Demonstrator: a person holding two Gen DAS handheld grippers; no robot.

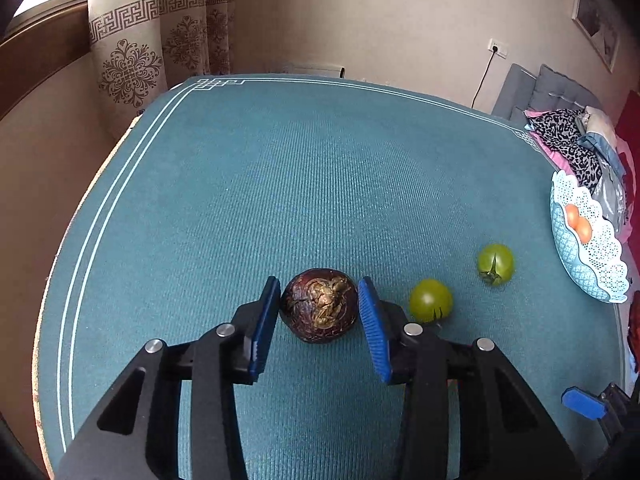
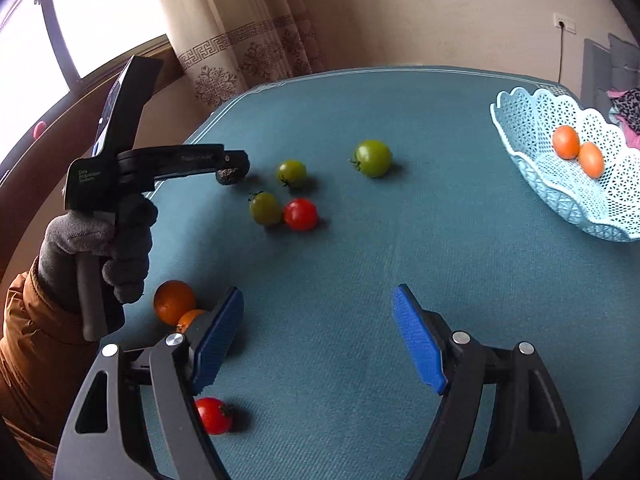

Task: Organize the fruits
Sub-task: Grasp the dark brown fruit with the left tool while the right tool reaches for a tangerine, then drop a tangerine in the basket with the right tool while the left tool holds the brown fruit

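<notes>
From the left wrist, the left claw [image 1: 319, 309] pinches, seemingly snugly, a dark purple fruit [image 1: 319, 305] on the table [image 1: 280, 184], ready to lift; from the right wrist, the right claw [image 2: 318, 334] hangs spread and empty, the basket [image 2: 568, 200] far right awaiting delivery.

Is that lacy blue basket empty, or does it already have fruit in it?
Not empty. The blue basket holds two orange fruits side by side; the green and red ones lie out on the teal mat.
</notes>
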